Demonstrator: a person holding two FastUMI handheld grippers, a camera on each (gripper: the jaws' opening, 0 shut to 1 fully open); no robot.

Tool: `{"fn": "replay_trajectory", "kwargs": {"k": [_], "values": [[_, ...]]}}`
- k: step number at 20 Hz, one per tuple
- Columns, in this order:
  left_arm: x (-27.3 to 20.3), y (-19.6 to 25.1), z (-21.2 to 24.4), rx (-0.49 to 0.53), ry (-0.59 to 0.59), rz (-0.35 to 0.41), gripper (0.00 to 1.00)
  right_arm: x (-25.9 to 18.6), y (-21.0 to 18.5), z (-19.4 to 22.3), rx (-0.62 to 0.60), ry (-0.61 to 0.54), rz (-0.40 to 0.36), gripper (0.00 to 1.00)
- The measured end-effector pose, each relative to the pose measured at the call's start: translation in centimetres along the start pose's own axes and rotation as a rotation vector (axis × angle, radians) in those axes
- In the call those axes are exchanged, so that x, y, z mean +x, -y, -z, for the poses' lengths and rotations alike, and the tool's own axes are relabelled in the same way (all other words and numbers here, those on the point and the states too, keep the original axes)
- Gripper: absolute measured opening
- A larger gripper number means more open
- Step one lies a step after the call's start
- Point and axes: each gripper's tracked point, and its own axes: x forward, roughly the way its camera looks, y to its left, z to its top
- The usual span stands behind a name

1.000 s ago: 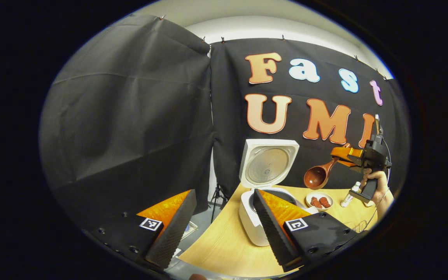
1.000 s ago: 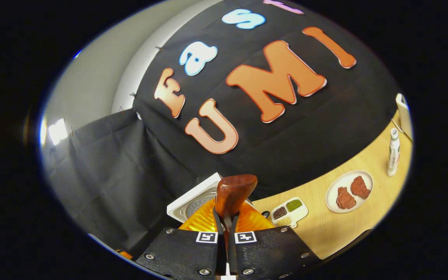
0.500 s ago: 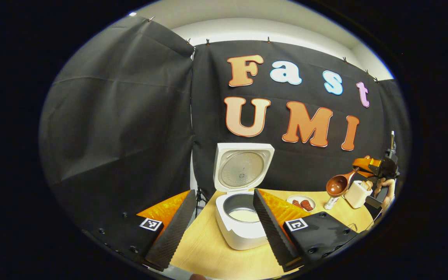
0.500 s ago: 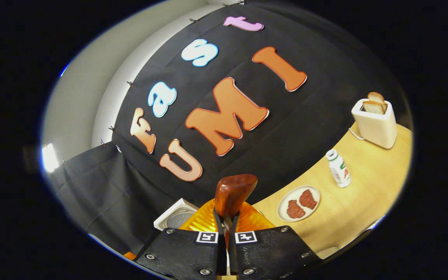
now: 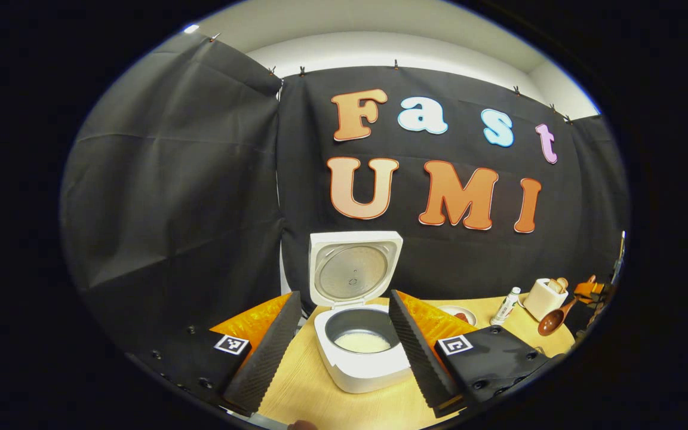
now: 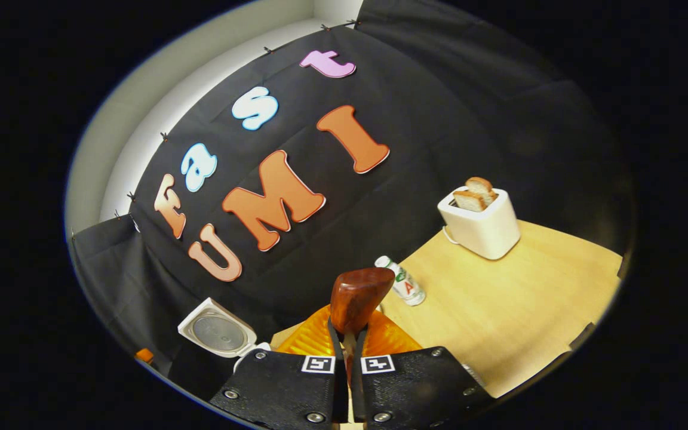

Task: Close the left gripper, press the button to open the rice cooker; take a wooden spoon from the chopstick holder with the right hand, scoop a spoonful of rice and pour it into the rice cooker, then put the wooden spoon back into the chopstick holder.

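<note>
Right gripper (image 6: 345,349): both fingers pinch the wooden spoon (image 6: 357,298) by its handle, the glossy brown bowl rising just ahead of the tips. Left gripper (image 5: 341,349): fingers spread apart, framing the white rice cooker (image 5: 361,358) on the table (image 5: 308,397). Its lid stands upright and rice lies in the pot.

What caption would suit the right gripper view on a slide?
Tongs shut on a wooden spoon, above a table with toaster and bottle.
</note>
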Motion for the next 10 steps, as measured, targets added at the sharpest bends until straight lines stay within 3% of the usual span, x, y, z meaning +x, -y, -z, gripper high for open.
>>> {"fn": "replay_trajectory", "kwargs": {"k": [3, 10], "values": [[0.2, 1.5, 0.2, 0.009, -0.007, 0.017, 1.0, -1.1, 4.1, 1.4, -0.043, -0.013, 0.077, 0.02], [-0.1, 3.1, 0.8, 0.011, -0.027, 0.032, 0.99, -1.2, 7.2, 6.5, -0.097, -0.077, 0.14, 0.02]]}}
